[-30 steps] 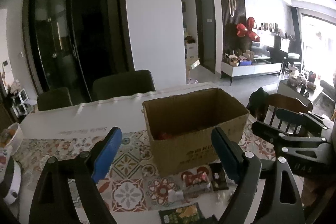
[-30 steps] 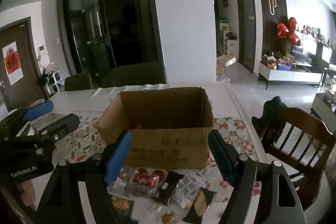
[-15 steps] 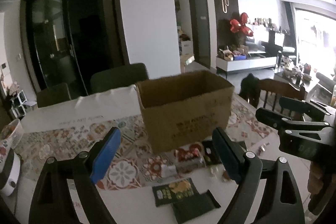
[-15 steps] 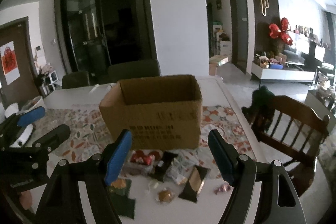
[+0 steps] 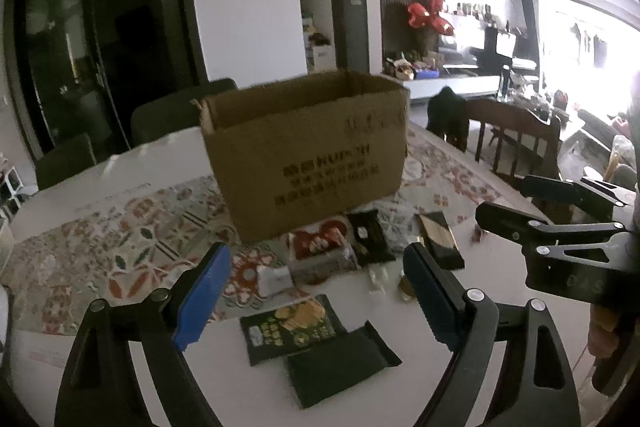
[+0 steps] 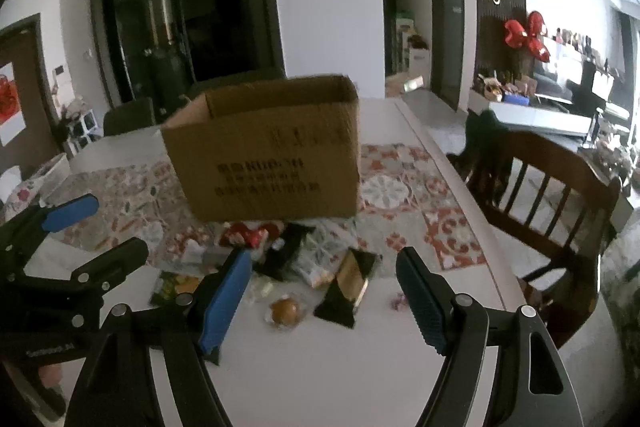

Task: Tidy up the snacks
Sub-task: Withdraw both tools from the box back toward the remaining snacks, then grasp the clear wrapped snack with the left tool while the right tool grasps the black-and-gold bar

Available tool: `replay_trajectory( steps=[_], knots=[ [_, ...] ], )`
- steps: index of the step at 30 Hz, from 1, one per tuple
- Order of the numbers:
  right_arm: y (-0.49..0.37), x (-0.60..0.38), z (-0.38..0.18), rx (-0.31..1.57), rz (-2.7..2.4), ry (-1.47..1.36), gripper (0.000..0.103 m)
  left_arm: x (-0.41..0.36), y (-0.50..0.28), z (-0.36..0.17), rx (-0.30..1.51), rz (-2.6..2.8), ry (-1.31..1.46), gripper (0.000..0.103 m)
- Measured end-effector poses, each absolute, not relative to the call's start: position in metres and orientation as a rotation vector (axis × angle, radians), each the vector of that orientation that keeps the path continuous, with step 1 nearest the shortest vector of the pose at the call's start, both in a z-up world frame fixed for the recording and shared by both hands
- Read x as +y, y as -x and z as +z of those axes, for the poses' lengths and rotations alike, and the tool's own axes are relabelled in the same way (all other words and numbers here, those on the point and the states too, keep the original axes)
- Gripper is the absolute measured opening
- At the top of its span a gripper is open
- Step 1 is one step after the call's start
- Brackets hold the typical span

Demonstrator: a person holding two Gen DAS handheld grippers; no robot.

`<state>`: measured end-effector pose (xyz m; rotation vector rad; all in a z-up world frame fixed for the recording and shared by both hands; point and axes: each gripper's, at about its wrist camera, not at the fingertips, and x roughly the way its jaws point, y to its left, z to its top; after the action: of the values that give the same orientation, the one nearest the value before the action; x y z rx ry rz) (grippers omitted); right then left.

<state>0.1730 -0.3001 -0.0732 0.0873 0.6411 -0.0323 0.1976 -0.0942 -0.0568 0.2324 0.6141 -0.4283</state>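
Brown cardboard forms the box (image 5: 308, 155), which stands open-topped on the patterned cloth (image 5: 120, 239) covering the far part of the white surface (image 6: 320, 367); dark print marks its near wall. Snack packets lie loose in front of it. Largest are two dark flat packets near the left gripper (image 5: 316, 291): one printed with yellow pieces (image 5: 292, 327) and, overlapping its near corner, a plain black one (image 5: 340, 359). A red-and-white packet (image 5: 320, 247) rests just beside the box wall, with a black packet (image 5: 370, 237) at its right. A black-and-gold packet (image 6: 348, 285) lies tilted between the pads of the right gripper (image 6: 324, 299). Smallest is a round brown sweet in clear wrap (image 6: 285, 311), just left of that packet.

Left gripper: jaws spread wide, nothing between the pads, both hovering above the yellow-printed packet. Right gripper: jaws spread, nothing pinched; the black-and-gold packet and the sweet lie on the surface beyond them.
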Motion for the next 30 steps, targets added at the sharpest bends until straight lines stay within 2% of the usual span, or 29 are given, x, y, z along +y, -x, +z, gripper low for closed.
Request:
replay_trajectory(
  steps=[7,18,30],
  knots=[
    [-0.184,-0.31,-0.101,0.708,-0.071,-0.105,0.075,-0.112,-0.213,-0.092,0.723,-0.484,-0.251,0.083],
    [-0.205,-0.321,-0.133,0.779,-0.096,-0.162,0.075,-0.136,-0.24,-0.124,0.848,-0.55,-0.258,0.069],
    [-0.224,-0.323,-0.156,0.848,-0.082,-0.208,0.062,-0.147,-0.259,-0.142,0.927,-0.562,-0.222,0.053]
  ],
)
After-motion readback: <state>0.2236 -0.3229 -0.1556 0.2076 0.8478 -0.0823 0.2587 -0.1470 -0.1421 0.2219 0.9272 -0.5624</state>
